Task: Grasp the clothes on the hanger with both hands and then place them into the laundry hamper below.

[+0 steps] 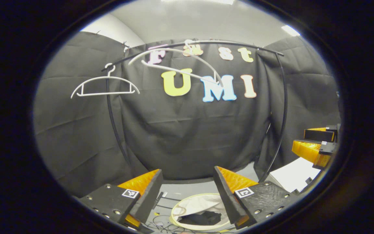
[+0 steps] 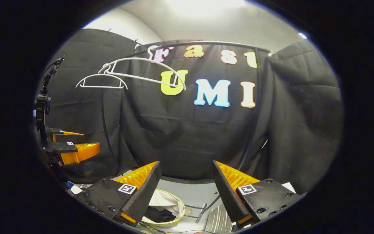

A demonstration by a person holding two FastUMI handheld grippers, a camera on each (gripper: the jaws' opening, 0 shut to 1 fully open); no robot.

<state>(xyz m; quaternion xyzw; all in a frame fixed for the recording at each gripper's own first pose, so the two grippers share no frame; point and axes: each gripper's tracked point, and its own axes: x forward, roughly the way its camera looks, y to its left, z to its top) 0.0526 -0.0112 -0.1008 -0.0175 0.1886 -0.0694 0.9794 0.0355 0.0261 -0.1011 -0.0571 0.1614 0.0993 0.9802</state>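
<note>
A: What hangs at ten o'clock in the left gripper view?
B: A bare white hanger (image 1: 105, 85) on the black rail (image 1: 193, 44); a second white hanger (image 1: 177, 63) tilts at twelve.

A: And the left gripper (image 1: 187, 185)?
B: At six o'clock, fingers spread wide, nothing between them.

A: The clothes?
B: A dark garment (image 1: 201, 217) lies inside the round laundry hamper (image 1: 178, 209) on the floor, at six.

A: The right gripper (image 2: 187, 185)?
B: In the right gripper view, also spread and holding nothing, above the hamper at seven o'clock.
</note>
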